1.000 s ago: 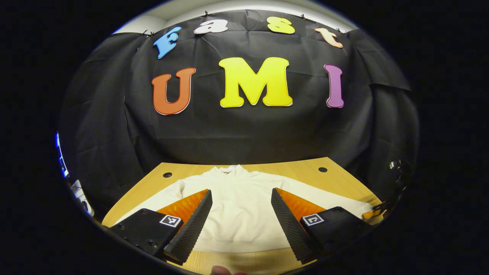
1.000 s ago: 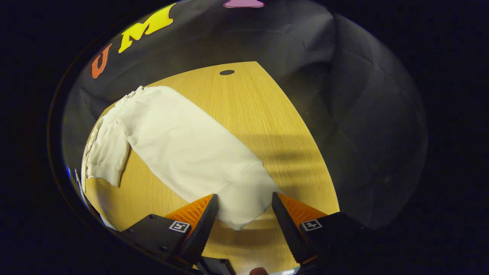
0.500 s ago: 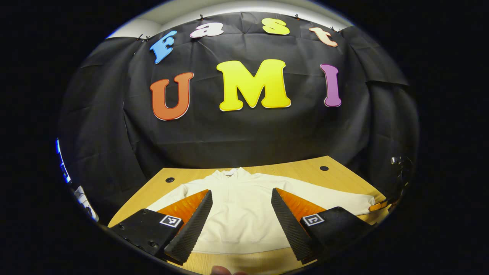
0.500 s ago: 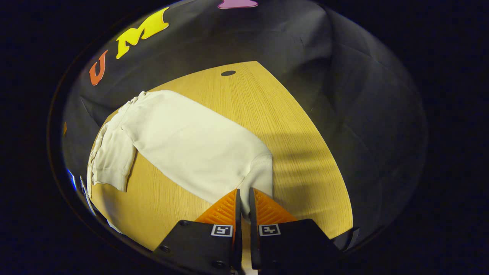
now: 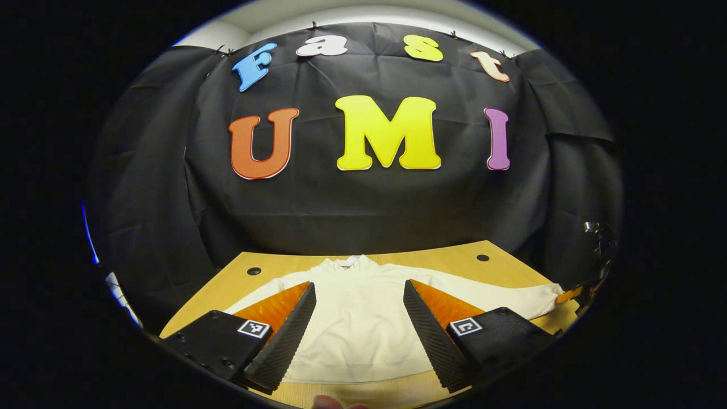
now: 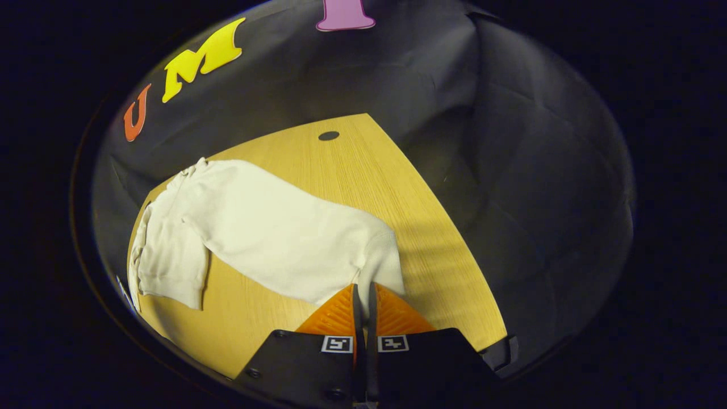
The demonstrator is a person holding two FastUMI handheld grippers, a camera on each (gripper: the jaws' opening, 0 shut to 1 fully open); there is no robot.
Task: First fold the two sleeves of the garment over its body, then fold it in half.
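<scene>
A cream long-sleeved garment (image 5: pixel 358 324) lies flat on the wooden table (image 5: pixel 443 261), collar toward the wall and both sleeves spread out. My left gripper (image 5: pixel 359 295) hovers open above the garment's hem, nothing between its fingers. In the right gripper view one sleeve (image 6: pixel 278 233) runs from the garment's body (image 6: pixel 164 255) toward me. My right gripper (image 6: pixel 363 289) is shut on the sleeve's cuff (image 6: pixel 383 261), which is lifted a little off the table. At the far right of the left gripper view, the right gripper (image 5: pixel 571 294) shows at the sleeve's end.
The table has two round cable holes (image 5: pixel 254 271) (image 5: pixel 483 258) near its back edge. Black cloth walls stand close behind and to the sides. Bare wood (image 6: pixel 363 170) lies beyond the held sleeve. A fingertip (image 5: pixel 329 402) shows at the bottom edge.
My right gripper went from open around the cuff to shut on it, then raised it slightly so the sleeve bunches. My left gripper stayed open, drifting only a little.
</scene>
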